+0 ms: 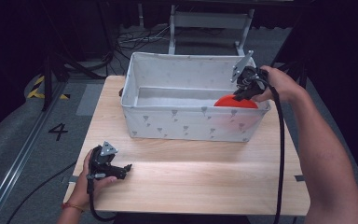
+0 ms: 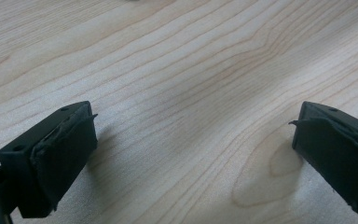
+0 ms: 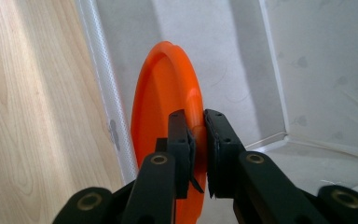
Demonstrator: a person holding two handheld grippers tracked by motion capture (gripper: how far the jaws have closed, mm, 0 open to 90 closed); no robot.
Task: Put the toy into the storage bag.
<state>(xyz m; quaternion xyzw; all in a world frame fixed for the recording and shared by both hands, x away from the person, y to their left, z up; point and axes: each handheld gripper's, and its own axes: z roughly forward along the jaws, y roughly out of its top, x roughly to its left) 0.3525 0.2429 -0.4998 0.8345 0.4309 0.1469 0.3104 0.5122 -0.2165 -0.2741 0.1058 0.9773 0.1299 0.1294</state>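
Note:
An orange plate (image 1: 235, 101) stands on edge inside the white fabric bin (image 1: 177, 121), at the bin's right end. My right gripper (image 1: 242, 91) is shut on the plate's rim (image 3: 196, 123), holding the orange plate (image 3: 161, 112) upright against the bin's near wall. Down at the front left of the wooden table (image 1: 191, 177), my left gripper (image 1: 123, 169) rests open in a hand. In the left gripper view its two black pads (image 2: 63, 154) stand wide apart over bare wood, with nothing between them.
The white bin takes up the back half of the table, its walls printed with small grey shapes. Cables trail from both grippers over the table's front edge. Beyond the table are a grey floor, a metal frame (image 1: 209, 23) and loose wires.

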